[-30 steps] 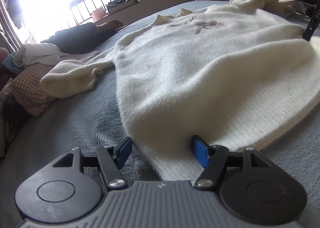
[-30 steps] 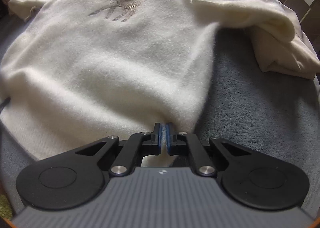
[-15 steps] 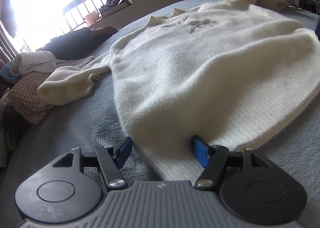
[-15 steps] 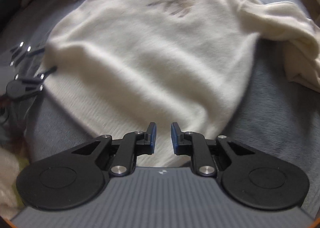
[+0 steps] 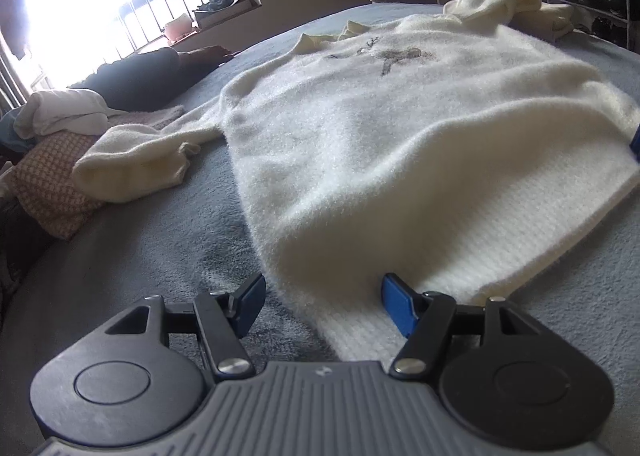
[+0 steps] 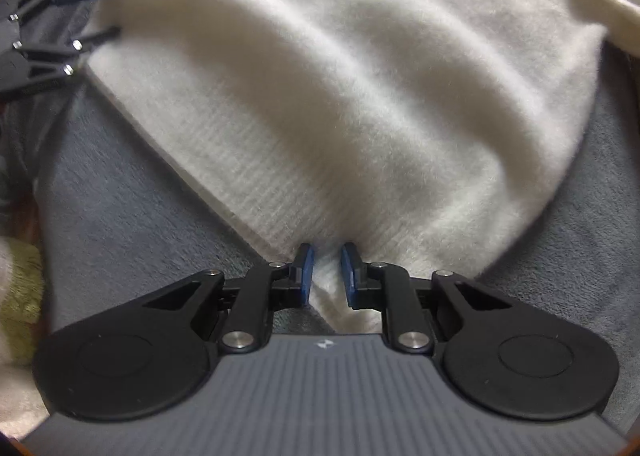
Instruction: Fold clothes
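On the grey bed (image 5: pixel 132 268) a cream fuzzy sweater (image 5: pixel 400 128) lies spread face up, its deer motif (image 5: pixel 394 55) toward the far end, one sleeve (image 5: pixel 136 160) bunched out to the left beside a heap of other clothes (image 5: pixel 56 144). The left hand-held gripper (image 5: pixel 323 302) sits low at the left corner of the ribbed hem (image 6: pixel 248 160), jaws wide apart and straddling the fabric without pinching it, probably poised to take that corner for the fold. Across the hem, the right hand-held gripper (image 6: pixel 327 274) hangs over the hem's right end, looking steeply down; its jaws stand a little apart with a ridge of the knit between them, and the pads do not visibly press on it, so I read it as released rather than grasping. Both tools at the hem suggest a lift of the bottom edge toward the collar.

Against a second ago: the right hand-held gripper was clenched tight near the hem's right corner, looking along the sweater; now it has parted its jaws, tipped downward and slid along the hem, bringing the left tool into its view at the upper left. The left one has barely shifted, its gap only slightly narrower
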The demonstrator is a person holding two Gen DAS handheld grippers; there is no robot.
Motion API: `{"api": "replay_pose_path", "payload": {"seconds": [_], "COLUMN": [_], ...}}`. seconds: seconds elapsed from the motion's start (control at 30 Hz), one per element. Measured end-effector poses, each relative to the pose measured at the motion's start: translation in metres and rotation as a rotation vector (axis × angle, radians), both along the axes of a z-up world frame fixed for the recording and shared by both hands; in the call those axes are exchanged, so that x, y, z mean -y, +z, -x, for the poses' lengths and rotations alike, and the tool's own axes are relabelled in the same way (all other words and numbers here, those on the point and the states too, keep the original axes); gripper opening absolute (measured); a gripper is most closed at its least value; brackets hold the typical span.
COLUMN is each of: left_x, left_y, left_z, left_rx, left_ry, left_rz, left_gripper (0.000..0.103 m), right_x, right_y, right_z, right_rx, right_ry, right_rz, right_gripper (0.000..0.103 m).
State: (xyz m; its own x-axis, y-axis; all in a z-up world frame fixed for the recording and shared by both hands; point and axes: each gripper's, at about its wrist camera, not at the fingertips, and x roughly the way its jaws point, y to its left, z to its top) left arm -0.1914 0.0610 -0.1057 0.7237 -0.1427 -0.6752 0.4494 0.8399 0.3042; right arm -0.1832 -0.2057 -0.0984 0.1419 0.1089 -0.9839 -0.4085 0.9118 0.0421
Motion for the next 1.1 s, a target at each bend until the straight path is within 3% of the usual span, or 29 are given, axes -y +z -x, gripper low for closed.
{"api": "replay_pose_path", "payload": {"seconds": [0.1,0.23,0.33,0.4,0.43,0.5,0.57,0.7,0.83,0.97,1.03,1.1], "left_x": [-0.011,0.001,0.031,0.050,0.058,0.066,0.066,0.062,0.056,0.047,0.043,0.040], "left_y": [0.020,0.041,0.039,0.031,0.024,0.005,-0.014,-0.021,-0.025,-0.026,-0.028,-0.029], "left_z": [0.017,0.028,0.023,0.020,0.018,0.016,0.014,0.020,0.022,0.019,0.019,0.018], "left_rx": [0.036,0.080,0.085,0.070,0.045,-0.018,-0.068,-0.047,-0.045,-0.055,-0.057,-0.057], "left_ry": [0.019,-0.049,-0.102,-0.129,-0.137,-0.120,-0.074,-0.042,-0.036,-0.046,-0.049,-0.050], "left_rz": [0.054,0.140,0.163,0.162,0.151,0.137,0.142,0.178,0.208,0.254,0.274,0.292], "left_gripper": [0.064,0.064,0.045,0.025,0.020,0.015,0.013,0.013,0.013,0.013,0.013,0.013], "right_x": [0.001,0.001,0.009,0.019,0.018,0.001,-0.030,-0.091,-0.124,-0.111,-0.101,-0.102], "right_y": [0.019,0.084,0.146,0.173,0.176,0.163,0.135,0.062,0.002,0.017,0.027,0.038], "right_z": [-0.004,-0.017,-0.039,-0.057,-0.068,-0.089,-0.107,-0.146,-0.204,-0.266,-0.273,-0.260], "right_rx": [0.015,0.228,0.506,0.631,0.628,0.533,0.439,0.283,0.278,0.374,0.389,0.392], "right_ry": [-0.016,-0.014,-0.108,-0.195,-0.208,-0.190,-0.145,-0.075,-0.062,-0.198,-0.263,-0.218], "right_rz": [-0.015,-0.074,-0.244,-0.426,-0.504,-0.554,-0.498,-0.393,-0.275,-0.330,-0.359,-0.357], "right_gripper": [0.015,0.015,0.015,0.016,0.016,0.016,0.016,0.016,0.009,0.003,0.009,0.010]}}
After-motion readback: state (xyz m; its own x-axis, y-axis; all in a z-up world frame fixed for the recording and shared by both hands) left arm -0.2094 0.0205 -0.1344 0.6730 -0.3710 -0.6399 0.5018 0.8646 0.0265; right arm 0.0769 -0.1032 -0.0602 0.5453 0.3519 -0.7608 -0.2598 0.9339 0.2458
